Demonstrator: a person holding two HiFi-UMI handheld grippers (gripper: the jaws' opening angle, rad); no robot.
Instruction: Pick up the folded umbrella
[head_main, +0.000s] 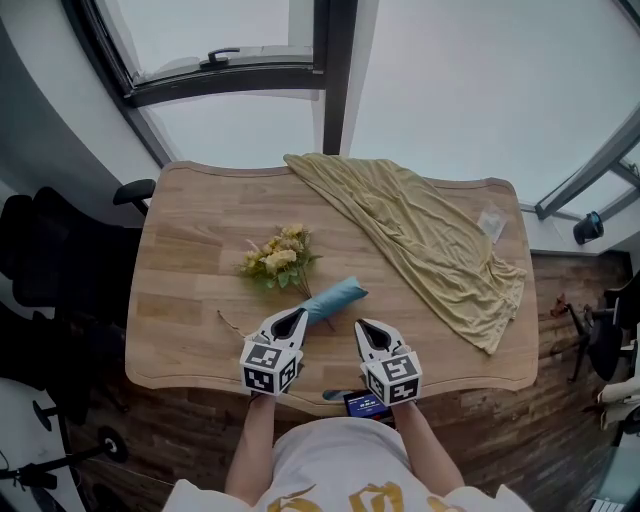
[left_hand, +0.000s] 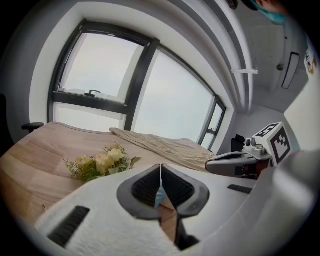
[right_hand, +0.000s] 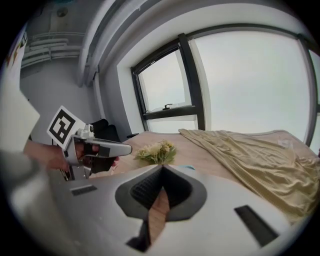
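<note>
Head view, folded umbrella: lay at frame centre on the table, beside the flowers.
Handling: judged light, with soft fabric over a stiff core and liable to roll; best gripped across mid-body.
Left gripper: jaws together, empty, angled down at the umbrella's near end.
Right gripper: jaws together, empty, angled down just right of it.

You are looking down on a wooden table that is carrying a small bunch of pale yellow flowers near its middle. A yellow cloth is lying rumpled across its far right part. A small lit device, possibly a phone, is sitting at the near edge. A black chair is standing at your left, and a window is showing grey sky beyond.
</note>
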